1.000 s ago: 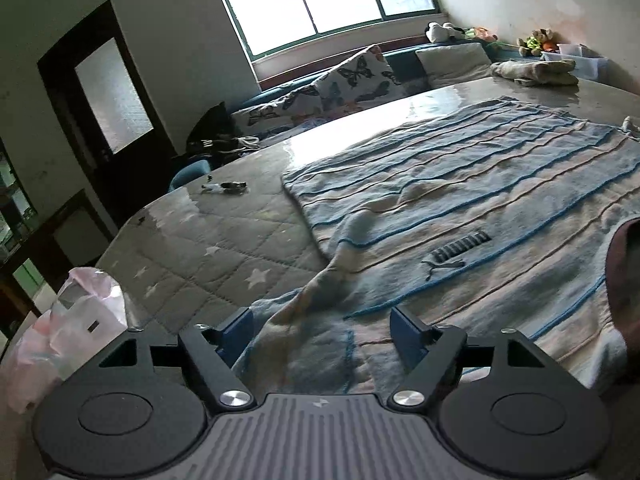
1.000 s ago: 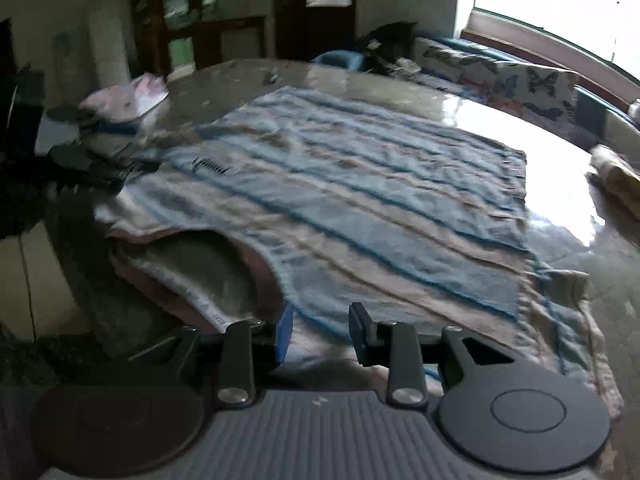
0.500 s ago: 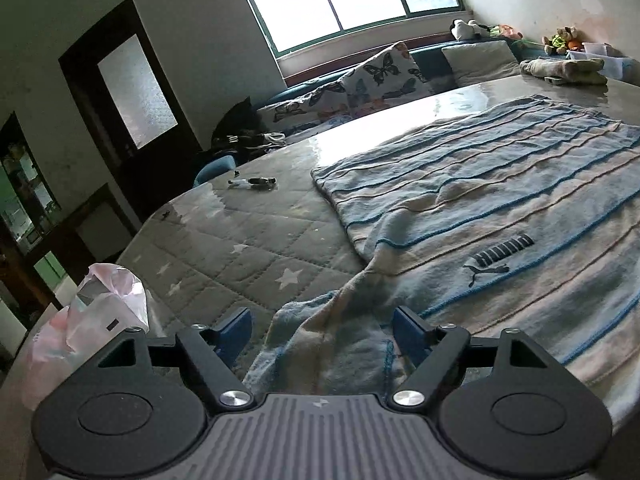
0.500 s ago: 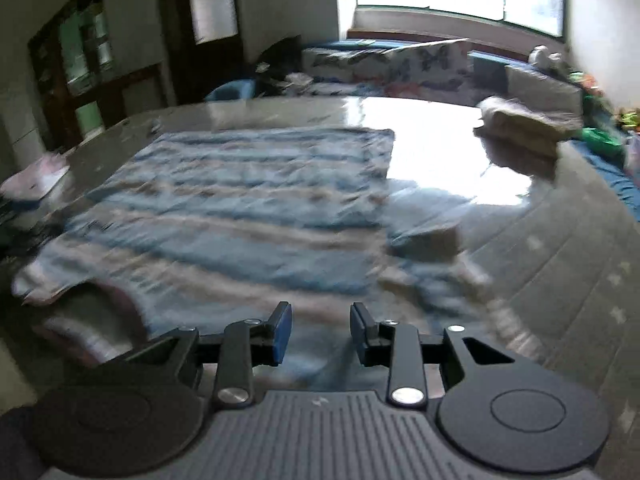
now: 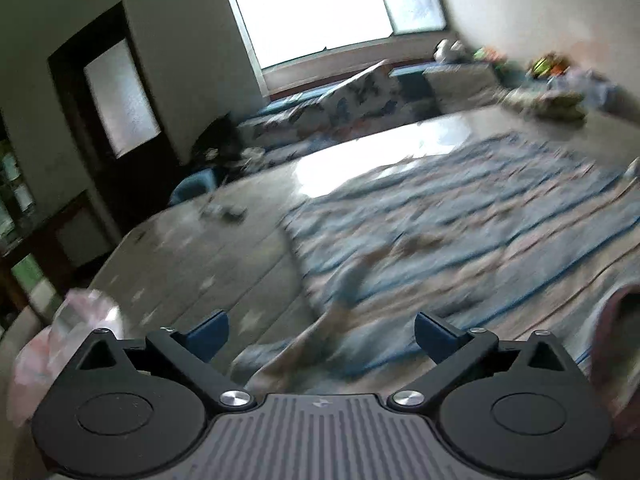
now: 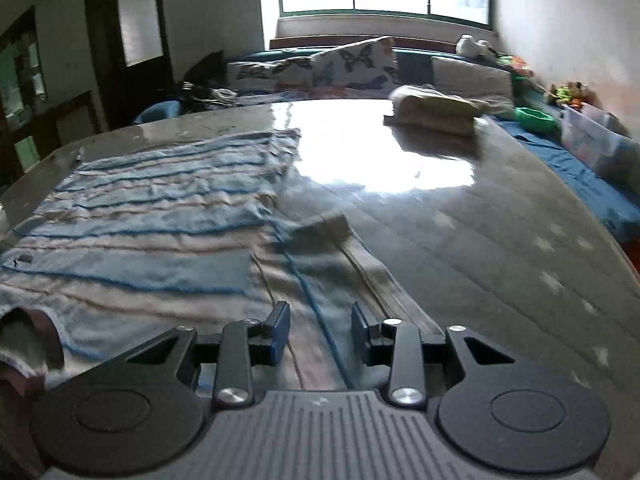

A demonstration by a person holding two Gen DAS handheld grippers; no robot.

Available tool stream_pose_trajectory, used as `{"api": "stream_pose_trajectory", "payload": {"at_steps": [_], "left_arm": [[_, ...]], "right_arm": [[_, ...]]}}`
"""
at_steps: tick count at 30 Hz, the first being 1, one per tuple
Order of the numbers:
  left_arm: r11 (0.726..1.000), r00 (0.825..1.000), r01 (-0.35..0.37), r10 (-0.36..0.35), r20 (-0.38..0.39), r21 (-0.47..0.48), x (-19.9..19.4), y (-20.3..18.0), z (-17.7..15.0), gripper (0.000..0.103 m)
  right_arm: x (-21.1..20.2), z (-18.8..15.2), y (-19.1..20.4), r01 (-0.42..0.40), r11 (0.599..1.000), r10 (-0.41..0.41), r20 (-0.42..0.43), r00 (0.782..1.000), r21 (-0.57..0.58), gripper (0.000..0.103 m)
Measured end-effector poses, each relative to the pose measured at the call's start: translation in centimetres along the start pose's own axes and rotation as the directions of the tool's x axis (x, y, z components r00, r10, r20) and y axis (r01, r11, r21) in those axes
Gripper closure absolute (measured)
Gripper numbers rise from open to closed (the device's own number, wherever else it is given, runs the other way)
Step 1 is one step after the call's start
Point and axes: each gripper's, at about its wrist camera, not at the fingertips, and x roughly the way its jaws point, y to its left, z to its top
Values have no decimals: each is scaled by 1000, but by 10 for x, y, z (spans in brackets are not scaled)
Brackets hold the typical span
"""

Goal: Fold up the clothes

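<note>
While my left gripper (image 5: 322, 334) spreads its jaws wide, nothing pinched, a rumpled sleeve of the striped sweater (image 5: 460, 240) lies loose below them. I see the sweater spread flat on the quilted table (image 6: 500, 240), collar at the near edge. My right gripper (image 6: 320, 330) is opening too, jaws narrowly apart over the other sleeve (image 6: 336, 264), gripping nothing. Folded cloth (image 6: 436, 110) sits at the far edge.

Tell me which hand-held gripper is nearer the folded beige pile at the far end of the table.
Right. The right hand-held gripper hovers over the striped sweater's sleeve, the folded beige pile ahead to its right. The left hand-held gripper is farther off, across the sweater from it.
</note>
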Motion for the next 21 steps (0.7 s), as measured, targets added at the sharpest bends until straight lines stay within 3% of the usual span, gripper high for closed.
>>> {"api": "stream_pose_trajectory", "payload": {"at_steps": [3, 6, 11, 17, 21], "left_arm": [[996, 995, 90, -89, 41, -8, -6, -17, 15, 0], [980, 978, 201, -201, 63, 5, -8, -40, 29, 0], [952, 948, 306, -307, 87, 16, -11, -79, 46, 0], [931, 928, 353, -361, 93, 89, -8, -131, 62, 0], [918, 922, 377, -385, 47, 126, -1, -162, 63, 0]], "right_arm": [[-13, -10, -4, 32, 999, -33, 13, 999, 23, 67], [-24, -16, -12, 61, 996, -63, 36, 997, 72, 66], [-26, -22, -27, 135, 981, -141, 39, 989, 141, 66], [-22, -23, -32, 143, 972, -157, 62, 986, 184, 70], [-23, -26, -33, 141, 971, -158, 75, 985, 195, 87]]}}
